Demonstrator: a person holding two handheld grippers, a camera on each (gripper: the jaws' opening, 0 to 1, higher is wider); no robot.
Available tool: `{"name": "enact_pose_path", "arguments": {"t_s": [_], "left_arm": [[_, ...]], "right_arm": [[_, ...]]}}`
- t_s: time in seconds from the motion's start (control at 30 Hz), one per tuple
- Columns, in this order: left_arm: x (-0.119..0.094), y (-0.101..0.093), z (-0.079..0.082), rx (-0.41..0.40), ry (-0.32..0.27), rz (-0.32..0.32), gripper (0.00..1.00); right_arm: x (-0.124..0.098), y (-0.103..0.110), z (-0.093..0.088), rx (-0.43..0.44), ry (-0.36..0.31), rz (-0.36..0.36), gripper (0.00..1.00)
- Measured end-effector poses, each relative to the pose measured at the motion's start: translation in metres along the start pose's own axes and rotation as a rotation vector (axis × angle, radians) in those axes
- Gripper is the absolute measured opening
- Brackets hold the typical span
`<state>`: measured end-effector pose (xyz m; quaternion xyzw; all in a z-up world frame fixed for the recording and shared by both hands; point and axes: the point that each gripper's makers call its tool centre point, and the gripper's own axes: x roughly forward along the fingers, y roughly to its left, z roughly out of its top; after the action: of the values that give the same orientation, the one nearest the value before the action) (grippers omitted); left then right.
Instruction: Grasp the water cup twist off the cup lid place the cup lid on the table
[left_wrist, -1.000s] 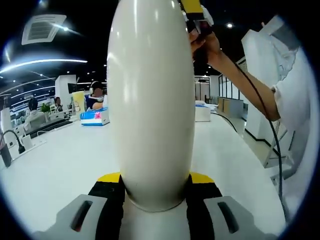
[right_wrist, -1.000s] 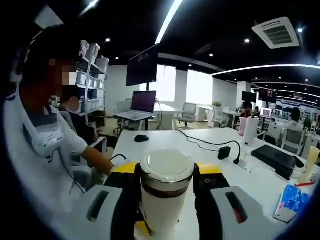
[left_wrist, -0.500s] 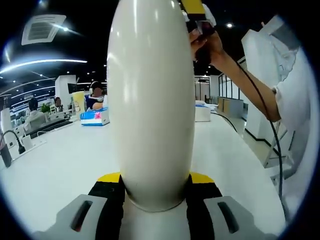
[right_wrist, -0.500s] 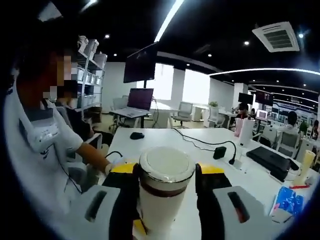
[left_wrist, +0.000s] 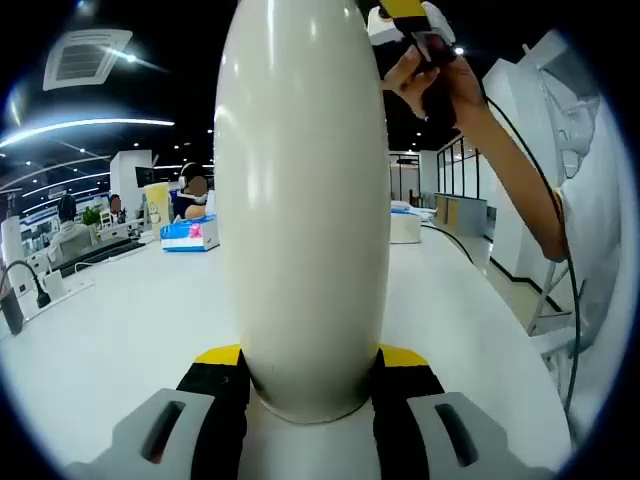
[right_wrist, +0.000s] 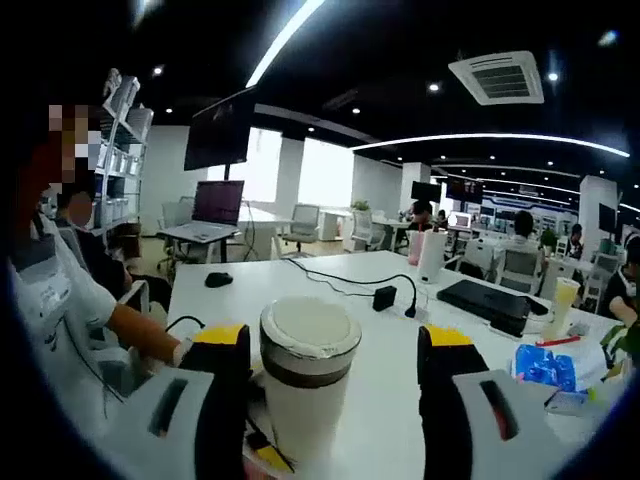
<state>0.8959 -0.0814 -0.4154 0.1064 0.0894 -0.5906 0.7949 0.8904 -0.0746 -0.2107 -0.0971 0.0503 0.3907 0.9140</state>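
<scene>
The left gripper (left_wrist: 310, 385) is pinching the water cup (left_wrist: 303, 200) low on its cream body, jaws pressed against both sides, holding it upright above the white table (left_wrist: 110, 340). In the right gripper view the right gripper (right_wrist: 335, 360) is standing spread, its jaws clear of the cup lid (right_wrist: 310, 340) on either side, the lid seated on the cup. The twisting step seems to be in hand; next the right jaws need to close squarely on the lid and turn. A person's hand (left_wrist: 430, 75) is showing near the cup's top. Far off, a blue packet (right_wrist: 545, 365), a black cable (right_wrist: 340, 280) and seated people are lying well apart, not in the way.
</scene>
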Motion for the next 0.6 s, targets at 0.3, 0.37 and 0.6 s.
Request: {"name": "enact_pose_path", "arguments": {"t_s": [0.3,0.37,0.6], "left_arm": [[0.000,0.000,0.000,-0.001,0.000,0.000,0.50],[0.000,0.000,0.000,-0.001,0.000,0.000,0.50],[0.000,0.000,0.000,-0.002,0.000,0.000,0.50]], "right_arm": [[-0.012,0.007,0.014,-0.067,-0.013,-0.161,0.75],[-0.014,0.008,0.017,-0.057,-0.024,-0.179,0.75],[-0.016,-0.003,0.002,-0.019,0.025,-0.300,0.78]]}}
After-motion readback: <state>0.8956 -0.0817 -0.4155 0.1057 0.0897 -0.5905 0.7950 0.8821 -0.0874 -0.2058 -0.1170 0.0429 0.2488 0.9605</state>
